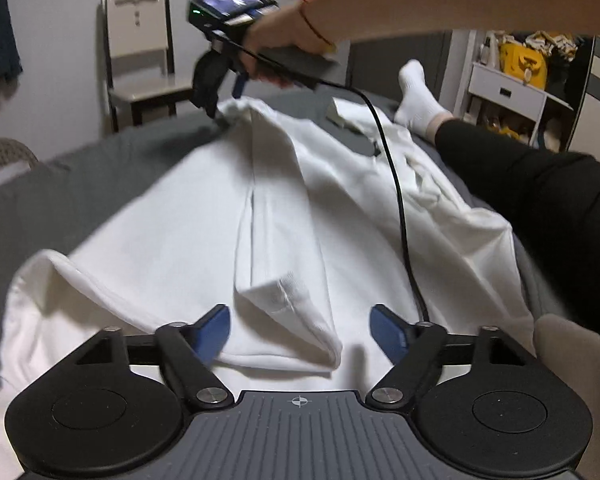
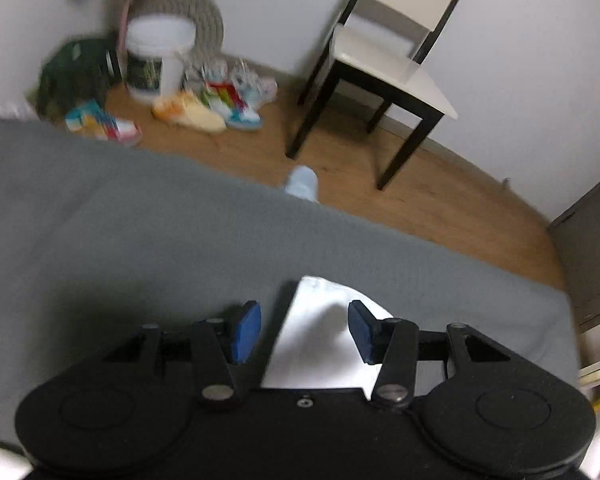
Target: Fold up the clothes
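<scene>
Left wrist view: the left gripper (image 1: 300, 334) hangs wide open, gripping nothing, over the near end of a white garment (image 1: 204, 216) whose long axis runs straight ahead across the grey bed (image 1: 80, 184); a folded sleeve (image 1: 284, 264) lies just ahead between its fingers. At the far end the right gripper (image 2: 305, 332), fingers apart, straddles a garment corner, contact unclear. Beyond stands a blurred chair (image 2: 392, 68)

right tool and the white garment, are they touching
Cannot tell. In the right wrist view the right tool is open with a corner of the white garment between its pads, but neither view plainly shows contact or a gap.
</scene>
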